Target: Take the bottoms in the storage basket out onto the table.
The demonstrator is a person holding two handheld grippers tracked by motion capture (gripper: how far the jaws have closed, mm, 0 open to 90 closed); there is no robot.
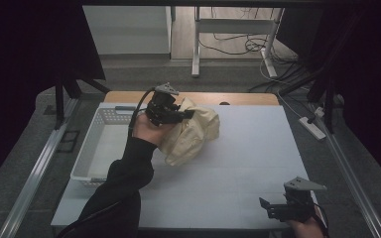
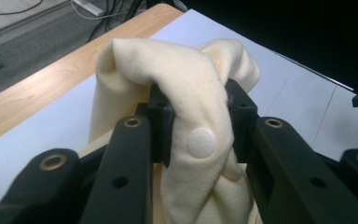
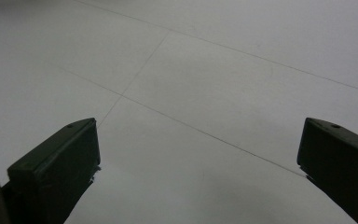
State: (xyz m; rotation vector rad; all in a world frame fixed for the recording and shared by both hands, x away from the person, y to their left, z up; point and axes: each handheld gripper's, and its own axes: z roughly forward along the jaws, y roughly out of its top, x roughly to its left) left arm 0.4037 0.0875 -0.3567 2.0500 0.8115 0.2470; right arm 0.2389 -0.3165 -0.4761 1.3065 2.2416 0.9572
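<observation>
A cream-coloured cloth (image 1: 193, 133) is bunched up near the back middle of the white table (image 1: 238, 168). My left gripper (image 1: 183, 115) is shut on a fold of it and lifts it partly off the surface. Seen from the left gripper view, the cloth (image 2: 168, 74) is pinched between both jaws, and a round white button (image 2: 201, 142) sits on the held fold. My right gripper (image 1: 268, 207) rests low at the table's front right corner. Its fingers (image 3: 56, 168) stand wide apart over bare table, holding nothing.
A white perforated basket (image 1: 99, 148) stands along the table's left side, next to my left forearm (image 1: 124, 183). A wooden strip (image 1: 238, 98) runs along the table's far edge. Metal frame legs and cables (image 1: 238, 42) lie on the floor beyond.
</observation>
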